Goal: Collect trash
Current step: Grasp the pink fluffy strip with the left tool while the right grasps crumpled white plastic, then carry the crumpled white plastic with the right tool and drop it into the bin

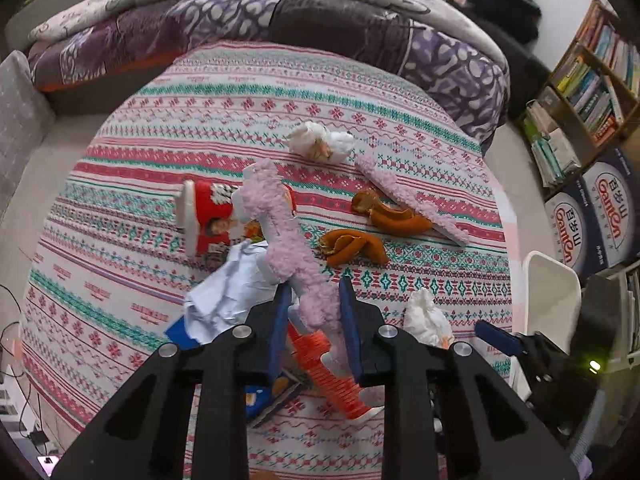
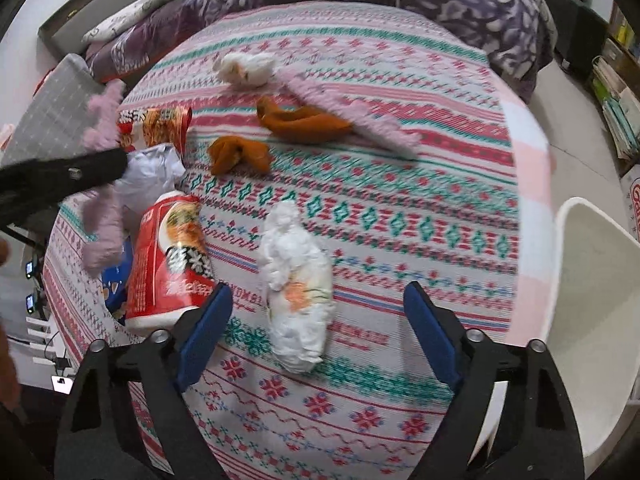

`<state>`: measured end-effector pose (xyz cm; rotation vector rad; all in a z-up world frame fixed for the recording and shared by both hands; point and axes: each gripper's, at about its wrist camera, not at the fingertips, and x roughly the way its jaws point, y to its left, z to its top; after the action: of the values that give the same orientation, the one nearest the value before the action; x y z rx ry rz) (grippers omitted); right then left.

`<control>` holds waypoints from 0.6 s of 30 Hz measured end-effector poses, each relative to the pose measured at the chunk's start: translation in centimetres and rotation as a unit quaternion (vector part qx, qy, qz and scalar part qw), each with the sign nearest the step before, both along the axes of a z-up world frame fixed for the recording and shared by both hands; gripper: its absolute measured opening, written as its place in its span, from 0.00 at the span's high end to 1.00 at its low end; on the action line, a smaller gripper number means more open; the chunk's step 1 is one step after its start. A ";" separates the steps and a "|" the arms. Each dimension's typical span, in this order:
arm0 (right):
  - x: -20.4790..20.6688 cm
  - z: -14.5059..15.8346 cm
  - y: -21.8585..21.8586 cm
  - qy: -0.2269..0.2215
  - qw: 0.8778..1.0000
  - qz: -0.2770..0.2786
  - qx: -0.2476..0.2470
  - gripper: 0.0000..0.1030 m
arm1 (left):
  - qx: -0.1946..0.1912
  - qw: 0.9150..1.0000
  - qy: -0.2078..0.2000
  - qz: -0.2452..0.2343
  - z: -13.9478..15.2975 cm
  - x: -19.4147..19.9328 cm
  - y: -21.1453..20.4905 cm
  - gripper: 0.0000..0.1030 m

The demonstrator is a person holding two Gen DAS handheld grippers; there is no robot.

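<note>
Left gripper (image 1: 314,320): blue-padded fingers (image 1: 280,320) pinch the lower end of a fluffy pink sock (image 1: 280,236), which rises from between the pads, lifted above the bed. In the right wrist view the same sock (image 2: 100,216) hangs from the black left gripper at the left edge.

Right gripper (image 2: 316,332): fingers (image 2: 208,328) spread wide, nothing between the pads. A crumpled white tissue wad with a floral print (image 2: 296,280) lies on the bedspread between the two fingers, just ahead of them, touching neither.

Outward from the right gripper: a red instant-noodle cup (image 2: 168,260) on its side, just beside the left finger; crumpled pale-blue paper (image 2: 152,172) beyond it; a second red noodle cup (image 2: 156,128) farther back. Two orange peel pieces (image 2: 240,156) lie mid-bed, with a second fluffy pink sock (image 2: 352,116) flat beside the farther one. A second white crumpled tissue (image 2: 244,68) lies near the far side.

All rest on a striped pink, red and teal patterned bedspread (image 2: 400,208). A purple patterned quilt (image 1: 280,20) is bunched along the far edge. A white plastic bin (image 2: 600,300) stands beside the bed at right, close to the right gripper.
</note>
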<state>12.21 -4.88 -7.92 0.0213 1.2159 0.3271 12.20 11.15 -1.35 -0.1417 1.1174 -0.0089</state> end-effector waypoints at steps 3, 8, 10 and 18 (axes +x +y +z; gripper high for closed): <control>0.2 -0.7 0.7 0.008 1.000 0.008 -0.004 0.35 | 0.005 1.000 -0.002 -0.003 0.3 -0.6 0.5 0.76; 0.3 -0.5 0.9 0.002 1.000 0.000 0.001 0.65 | 0.006 1.000 0.000 -0.004 0.2 -0.8 1.2 0.76; 0.4 0.0 0.5 -0.009 1.000 -0.013 0.002 0.65 | 0.007 1.000 -0.003 -0.004 0.3 -0.8 1.2 0.76; 0.3 3.4 -0.9 -0.071 0.996 -0.055 0.023 0.65 | 0.016 0.999 -0.030 -0.004 1.0 -1.2 0.5 0.76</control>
<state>12.54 -5.80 -4.54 0.1029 1.0615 0.2556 10.96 11.66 -0.37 -0.1069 1.0586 -0.0017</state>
